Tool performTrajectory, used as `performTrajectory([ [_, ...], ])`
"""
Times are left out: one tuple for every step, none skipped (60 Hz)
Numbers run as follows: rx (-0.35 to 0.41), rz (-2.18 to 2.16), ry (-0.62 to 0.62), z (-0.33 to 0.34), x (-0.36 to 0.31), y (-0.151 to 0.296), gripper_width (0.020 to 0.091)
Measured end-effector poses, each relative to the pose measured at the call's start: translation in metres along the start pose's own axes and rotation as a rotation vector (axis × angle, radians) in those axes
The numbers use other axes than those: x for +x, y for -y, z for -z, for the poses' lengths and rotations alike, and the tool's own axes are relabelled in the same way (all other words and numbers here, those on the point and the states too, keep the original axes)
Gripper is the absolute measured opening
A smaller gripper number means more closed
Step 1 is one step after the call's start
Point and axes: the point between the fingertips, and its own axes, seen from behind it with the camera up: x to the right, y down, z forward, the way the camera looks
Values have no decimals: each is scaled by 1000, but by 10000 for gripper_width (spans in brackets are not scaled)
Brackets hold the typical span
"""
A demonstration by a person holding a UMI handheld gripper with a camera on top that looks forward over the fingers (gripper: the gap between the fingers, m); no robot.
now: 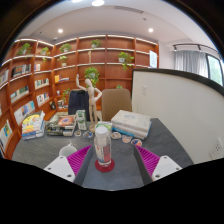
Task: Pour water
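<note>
Pink pads line the inner faces of our claw [105, 163], whose two white fingers [62, 166] stand spread apart over a grey desk [45, 148]. Between them stands a clear bottle [103, 145] with a red base, upright on the desk, and we see a gap on each side of it, so the fingers are about it without pressing it. Whether the bottle holds water we cannot tell for sure from this view.

Beyond the bottle, on the far part of the desk, a wooden figure [92, 98] stands upright with its arms held out. Left of it lie some colourful books [33, 125] and small boxes [66, 122]. Right of the bottle rests a flat stack of books [131, 124] with a pale cover, and near its front edge sit a few small round things [128, 139] that may be cups.

Behind the desk a brown chair back [117, 100] rises, and past that a wall of wooden shelves [60, 62] curves round the room, holding books and green plants [92, 74]. To the right stands a white panel [185, 105], with a window [210, 66] above it.
</note>
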Motion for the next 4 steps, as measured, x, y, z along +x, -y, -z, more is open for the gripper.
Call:
performTrajectory([
  [-2,-4,-2,0,1,-1,865],
  [-3,-9,-4,1,1,-1,866],
  [-3,-13,-4,0,1,-1,865],
  [-3,-18,-3,0,0,-1,864],
])
